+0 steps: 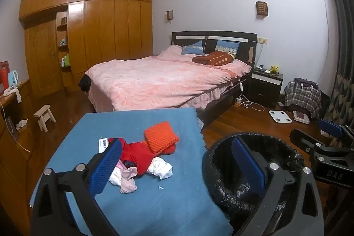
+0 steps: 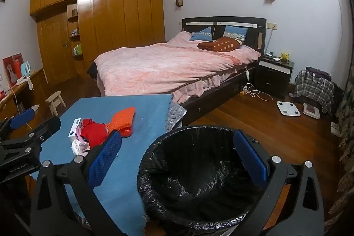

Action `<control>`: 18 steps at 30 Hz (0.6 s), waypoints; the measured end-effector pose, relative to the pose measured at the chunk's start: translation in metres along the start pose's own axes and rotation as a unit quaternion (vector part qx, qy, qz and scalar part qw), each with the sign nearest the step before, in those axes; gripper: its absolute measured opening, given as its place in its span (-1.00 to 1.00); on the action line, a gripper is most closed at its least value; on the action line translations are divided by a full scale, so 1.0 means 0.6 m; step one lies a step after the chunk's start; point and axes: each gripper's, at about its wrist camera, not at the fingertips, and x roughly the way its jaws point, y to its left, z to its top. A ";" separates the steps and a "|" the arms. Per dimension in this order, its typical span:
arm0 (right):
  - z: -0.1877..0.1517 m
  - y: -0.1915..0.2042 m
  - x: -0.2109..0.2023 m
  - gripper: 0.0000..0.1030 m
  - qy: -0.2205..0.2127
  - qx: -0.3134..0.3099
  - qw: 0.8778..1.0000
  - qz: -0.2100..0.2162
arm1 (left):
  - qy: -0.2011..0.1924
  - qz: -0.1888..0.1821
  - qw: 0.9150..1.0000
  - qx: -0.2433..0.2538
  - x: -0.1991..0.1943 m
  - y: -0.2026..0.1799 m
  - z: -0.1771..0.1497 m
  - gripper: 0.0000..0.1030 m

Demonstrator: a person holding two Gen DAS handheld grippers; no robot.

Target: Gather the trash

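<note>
A round bin lined with a black plastic bag stands on the wood floor just beside the blue-clothed table, at its right edge. On the cloth near that bin lies a heap of trash: crumpled white tissue, red fabric, an orange knobbly pad and a small white printed box. The left gripper hangs released, jaws wide, over the table edge and bin rim; the right gripper is likewise spread, empty, above the bin.

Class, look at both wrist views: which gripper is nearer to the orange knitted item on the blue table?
Left. The left gripper hovers over the table by the orange knitted item; the right gripper hangs over the bin.
</note>
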 end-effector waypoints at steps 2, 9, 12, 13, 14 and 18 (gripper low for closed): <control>0.000 0.000 0.000 0.91 0.000 0.001 1.000 0.001 | -0.001 0.001 1.000 -0.002 -0.001 0.001 0.000 0.88; -0.001 0.001 0.000 0.91 0.001 0.001 1.000 0.000 | 0.000 0.000 1.000 0.001 -0.001 -0.001 0.001 0.88; -0.001 0.001 0.000 0.91 0.001 0.002 1.000 0.001 | 0.000 0.000 1.000 0.001 -0.003 -0.002 0.002 0.88; -0.001 0.001 0.000 0.91 0.001 0.003 1.000 0.001 | 0.000 0.000 1.000 0.000 -0.001 0.002 0.003 0.88; -0.001 0.001 0.001 0.91 0.001 0.002 1.000 0.001 | 0.000 -0.001 1.000 0.000 -0.001 0.002 0.003 0.88; -0.002 0.001 0.001 0.91 0.002 0.002 1.000 0.001 | 0.001 -0.001 1.000 -0.001 0.000 0.003 0.002 0.88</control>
